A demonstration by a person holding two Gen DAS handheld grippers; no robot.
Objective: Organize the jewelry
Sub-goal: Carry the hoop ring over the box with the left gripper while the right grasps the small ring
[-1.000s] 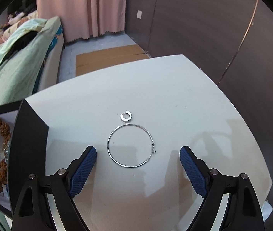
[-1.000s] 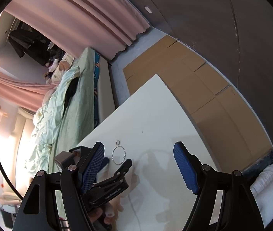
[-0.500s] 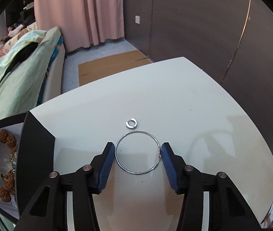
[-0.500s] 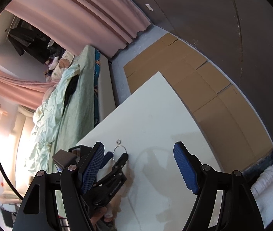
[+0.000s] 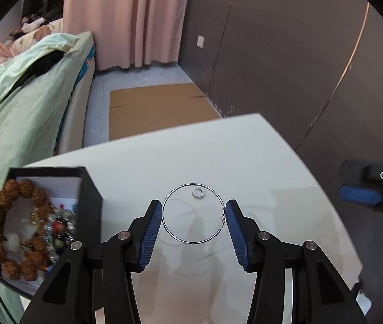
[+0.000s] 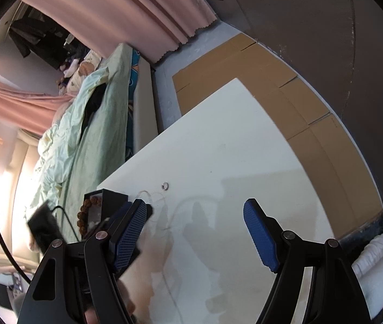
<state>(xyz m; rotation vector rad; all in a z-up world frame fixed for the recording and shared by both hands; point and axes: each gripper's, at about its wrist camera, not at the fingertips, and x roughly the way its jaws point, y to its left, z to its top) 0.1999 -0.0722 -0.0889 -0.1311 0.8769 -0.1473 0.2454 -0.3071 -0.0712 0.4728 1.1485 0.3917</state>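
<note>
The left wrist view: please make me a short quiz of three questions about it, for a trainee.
1. True or false: the left gripper is shut on the hoop.
2. Which thing lies in the box? A) bead bracelet B) watch C) spoon
3. Fill in: seen through the hoop, the small ring lies on the ____.

Key:
1. True: both pads touch the hoop's sides, and its shadow on the table suggests it is lifted.
2. A
3. table
</note>
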